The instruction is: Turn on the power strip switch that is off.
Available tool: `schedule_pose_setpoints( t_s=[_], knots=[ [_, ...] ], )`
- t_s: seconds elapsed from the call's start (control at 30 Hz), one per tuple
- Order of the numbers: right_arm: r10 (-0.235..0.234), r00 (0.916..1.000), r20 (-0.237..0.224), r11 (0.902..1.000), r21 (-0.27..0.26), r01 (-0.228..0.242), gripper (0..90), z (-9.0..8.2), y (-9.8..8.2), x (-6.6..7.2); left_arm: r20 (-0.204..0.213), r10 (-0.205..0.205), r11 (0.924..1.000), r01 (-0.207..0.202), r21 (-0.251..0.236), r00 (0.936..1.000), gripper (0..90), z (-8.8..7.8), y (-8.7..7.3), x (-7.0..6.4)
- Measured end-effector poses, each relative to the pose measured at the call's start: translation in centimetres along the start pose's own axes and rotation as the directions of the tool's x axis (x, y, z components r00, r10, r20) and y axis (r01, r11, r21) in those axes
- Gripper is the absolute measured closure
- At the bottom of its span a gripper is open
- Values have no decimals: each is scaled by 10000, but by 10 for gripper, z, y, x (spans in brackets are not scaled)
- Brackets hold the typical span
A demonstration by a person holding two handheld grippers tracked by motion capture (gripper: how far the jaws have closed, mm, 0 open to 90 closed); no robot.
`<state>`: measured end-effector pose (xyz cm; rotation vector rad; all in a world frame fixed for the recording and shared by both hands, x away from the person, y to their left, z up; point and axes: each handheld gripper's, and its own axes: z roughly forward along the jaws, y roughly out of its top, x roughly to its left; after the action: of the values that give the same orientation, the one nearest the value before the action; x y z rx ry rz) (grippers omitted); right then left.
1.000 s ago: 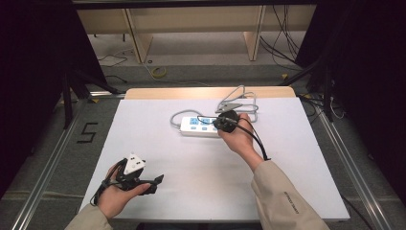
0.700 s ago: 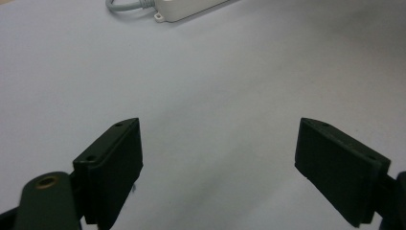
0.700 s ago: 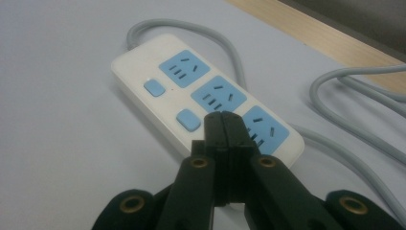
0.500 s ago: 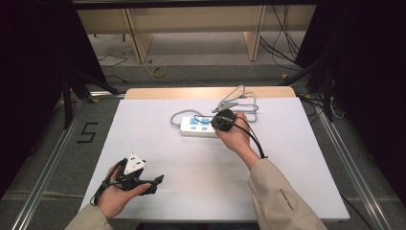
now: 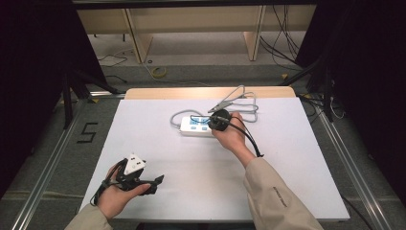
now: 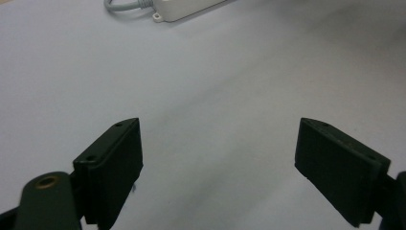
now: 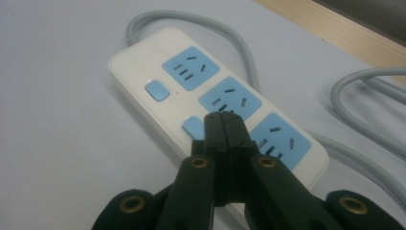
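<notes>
While one white strip (image 5: 197,126) lies mid-table on the sheet (image 5: 287,163), two grippers work the scene: the left gripper (image 5: 154,183) rests in the person's hand near the front left edge, well apart from the strip, its jaws spread wide with nothing between them, and the right gripper (image 5: 214,121) sits over the strip's right end, its jaws pressed together and empty. The left gripper view catches one end of the strip (image 6: 184,7) far ahead beyond its parted jaws. The right gripper view adds detail the high view blurs: three blue sockets (image 7: 191,67) and two blue buttons (image 7: 156,90) on the strip, with the closed tips (image 7: 223,119) at the second button beside the middle socket. One grey cord (image 5: 242,103) coils behind the strip.
</notes>
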<state>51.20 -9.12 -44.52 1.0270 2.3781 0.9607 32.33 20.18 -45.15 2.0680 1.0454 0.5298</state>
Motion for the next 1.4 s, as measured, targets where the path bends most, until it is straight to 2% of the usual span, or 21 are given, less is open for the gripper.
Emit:
schedule_pose_setpoints(
  t_s=[0.83,1.4],
  knots=[
    [-195,9998,-89,9996,189,197,900,12,15,7,27,14,10000,-14,-16,10000,163,0,0,0],
    [-243,9996,-162,9987,433,250,900,18,18,9,42,21,10000,-21,-17,10000,164,0,0,0]
  ],
)
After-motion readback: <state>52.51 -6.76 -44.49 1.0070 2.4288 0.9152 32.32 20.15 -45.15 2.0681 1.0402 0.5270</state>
